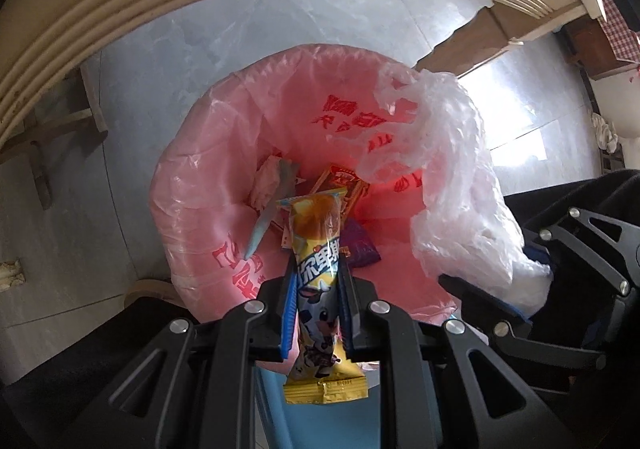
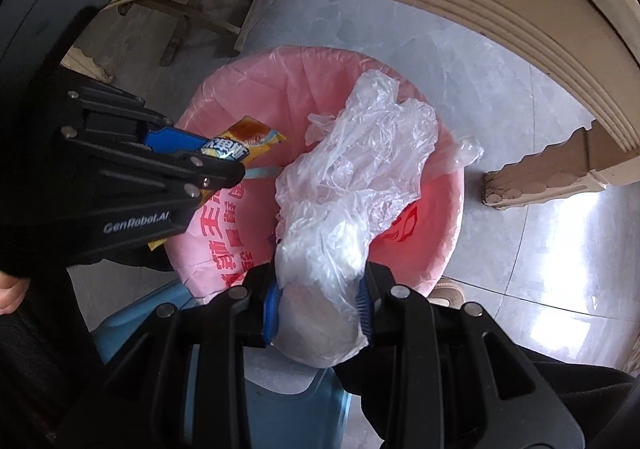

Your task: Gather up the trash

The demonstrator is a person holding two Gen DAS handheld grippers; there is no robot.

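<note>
The left tongs [image 1: 316, 289] pinch a yellow snack wrapper [image 1: 316, 249]; the right tongs [image 2: 320, 301] pinch a crumpled clear bag [image 2: 352, 169] above the pink-lined bin [image 2: 448, 209]. That light bag could cling or drift past the rim, lower right of the frame.

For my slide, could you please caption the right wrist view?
Right gripper holds a plastic bag over the pink-lined bin.
</note>
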